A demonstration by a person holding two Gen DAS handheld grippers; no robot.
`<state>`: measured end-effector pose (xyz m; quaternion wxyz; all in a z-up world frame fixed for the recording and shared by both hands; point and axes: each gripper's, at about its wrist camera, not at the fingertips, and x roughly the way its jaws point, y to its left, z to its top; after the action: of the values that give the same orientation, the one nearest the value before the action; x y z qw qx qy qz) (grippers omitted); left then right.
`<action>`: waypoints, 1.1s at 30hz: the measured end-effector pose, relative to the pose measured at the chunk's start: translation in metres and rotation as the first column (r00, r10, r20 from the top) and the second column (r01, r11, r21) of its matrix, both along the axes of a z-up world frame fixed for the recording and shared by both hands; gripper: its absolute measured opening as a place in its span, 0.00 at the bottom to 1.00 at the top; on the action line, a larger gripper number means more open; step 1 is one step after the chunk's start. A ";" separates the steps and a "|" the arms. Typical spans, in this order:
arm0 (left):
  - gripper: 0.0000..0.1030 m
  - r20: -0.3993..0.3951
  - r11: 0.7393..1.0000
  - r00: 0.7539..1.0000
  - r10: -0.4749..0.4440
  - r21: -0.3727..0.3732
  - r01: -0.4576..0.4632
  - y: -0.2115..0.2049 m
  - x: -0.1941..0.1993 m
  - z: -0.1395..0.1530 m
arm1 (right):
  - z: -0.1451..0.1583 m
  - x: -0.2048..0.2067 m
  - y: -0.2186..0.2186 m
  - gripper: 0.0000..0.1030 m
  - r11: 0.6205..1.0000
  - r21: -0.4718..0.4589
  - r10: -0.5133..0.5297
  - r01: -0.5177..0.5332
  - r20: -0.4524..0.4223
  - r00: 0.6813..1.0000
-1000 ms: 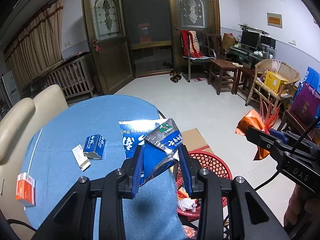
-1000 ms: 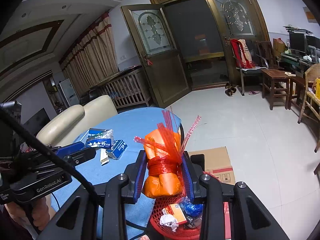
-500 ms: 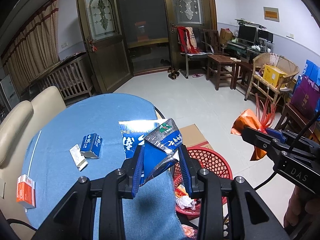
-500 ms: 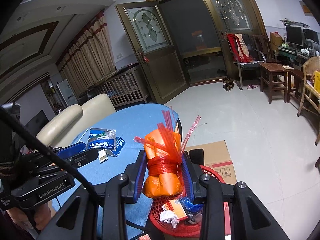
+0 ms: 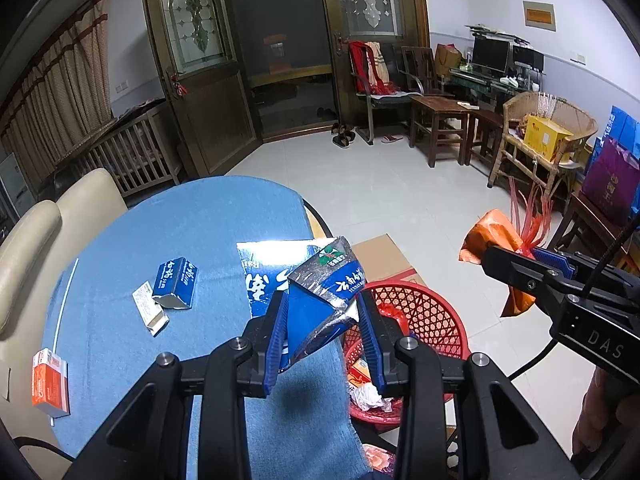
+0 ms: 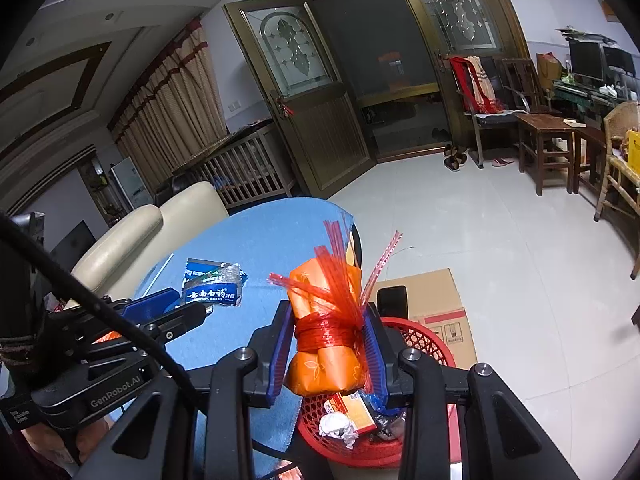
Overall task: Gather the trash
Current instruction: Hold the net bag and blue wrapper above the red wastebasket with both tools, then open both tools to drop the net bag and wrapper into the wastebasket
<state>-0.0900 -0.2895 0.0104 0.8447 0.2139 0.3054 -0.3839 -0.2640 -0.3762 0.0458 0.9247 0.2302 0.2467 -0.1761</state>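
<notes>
My left gripper (image 5: 323, 320) is shut on a crumpled blue and silver wrapper (image 5: 320, 300), held over the edge of the blue-clothed round table (image 5: 192, 220). In the right wrist view this wrapper (image 6: 214, 284) shows beyond the left gripper (image 6: 188, 310). My right gripper (image 6: 328, 344) is shut on an orange paper bundle (image 6: 324, 364) tied with red plastic string, held above the red mesh basket (image 6: 424, 340). That basket (image 5: 432, 320) stands on the floor beside the table and holds crumpled paper and small packs. From the left wrist view the orange bundle (image 5: 492, 236) hangs at the right.
On the table lie a blue carton (image 5: 176, 280), a small white box (image 5: 150, 314), an orange box (image 5: 50, 388) and a flat blue pack (image 5: 264, 268). A flattened cardboard box (image 6: 436, 300) lies behind the basket. A cream sofa (image 5: 32, 240) borders the table's left. Chairs stand at the far right.
</notes>
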 end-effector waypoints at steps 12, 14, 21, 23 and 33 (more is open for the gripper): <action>0.36 0.001 1.000 1.000 -0.005 0.030 0.005 -0.008 0.000 -0.005 | -0.013 0.008 -0.014 0.36 0.999 0.053 -0.011 0.013 -0.034 0.999; 0.36 0.001 0.999 1.000 -0.006 0.033 0.006 -0.008 0.000 -0.006 | -0.015 0.010 -0.015 0.36 0.998 0.062 -0.012 0.014 -0.038 0.999; 0.36 -0.002 0.999 1.000 -0.009 0.043 0.009 -0.010 -0.001 -0.009 | -0.028 0.009 -0.022 0.36 0.996 0.092 -0.016 0.021 -0.058 0.998; 0.36 0.000 0.999 1.000 -0.011 0.046 0.011 -0.011 -0.001 -0.009 | -0.030 0.011 -0.024 0.36 0.995 0.101 -0.016 0.023 -0.065 0.998; 0.36 -0.017 0.997 1.000 -0.020 0.073 0.021 -0.017 0.004 -0.018 | -0.047 0.013 -0.031 0.36 0.989 0.141 -0.021 0.034 -0.090 0.996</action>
<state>-0.0858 -0.3064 -0.0080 0.8299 0.2449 0.3238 -0.3827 -0.2513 -0.4067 -0.0010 0.8917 0.2908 0.2961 -0.1809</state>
